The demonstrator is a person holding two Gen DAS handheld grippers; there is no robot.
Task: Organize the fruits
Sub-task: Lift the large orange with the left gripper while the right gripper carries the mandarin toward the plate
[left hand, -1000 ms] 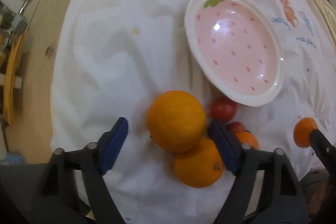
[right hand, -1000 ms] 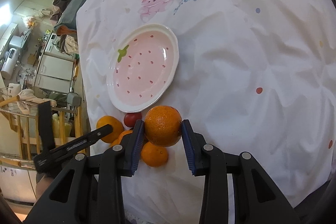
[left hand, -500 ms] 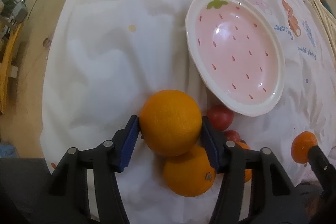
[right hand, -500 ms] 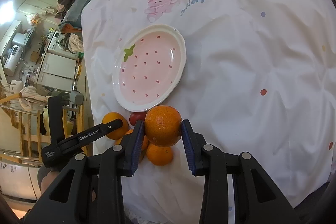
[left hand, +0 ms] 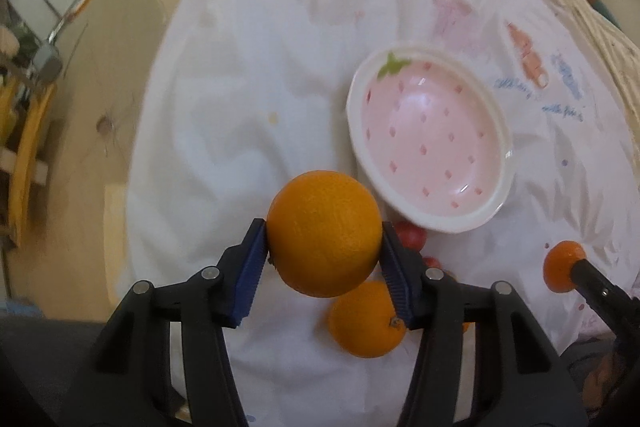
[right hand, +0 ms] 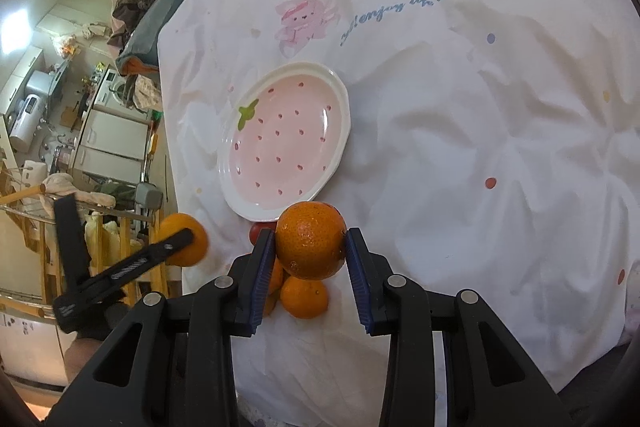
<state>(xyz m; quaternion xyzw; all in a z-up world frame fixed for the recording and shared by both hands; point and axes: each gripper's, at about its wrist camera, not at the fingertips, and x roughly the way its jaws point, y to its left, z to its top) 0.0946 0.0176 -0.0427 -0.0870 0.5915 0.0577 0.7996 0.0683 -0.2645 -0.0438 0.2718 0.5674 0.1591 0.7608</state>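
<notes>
My left gripper [left hand: 323,259] is shut on a large orange [left hand: 323,233] and holds it above the white cloth, near the left rim of the pink strawberry plate [left hand: 430,141]. My right gripper [right hand: 310,259] is shut on a darker orange [right hand: 311,239], held just in front of the plate [right hand: 286,143]. The plate is empty. On the cloth below lie another orange [left hand: 366,323], small red fruits [left hand: 412,235] and more oranges [right hand: 304,297]. The left gripper's orange also shows in the right wrist view [right hand: 184,239].
The white printed tablecloth [right hand: 480,107] covers a round table; its edge drops off on the left [left hand: 144,147]. A wooden rack and kitchen clutter [right hand: 60,147] stand beyond that edge. A woven mat [left hand: 580,7] borders the far right.
My left gripper closed on the large orange and lifted it off the cloth. My right gripper kept its orange and rose slightly toward the plate.
</notes>
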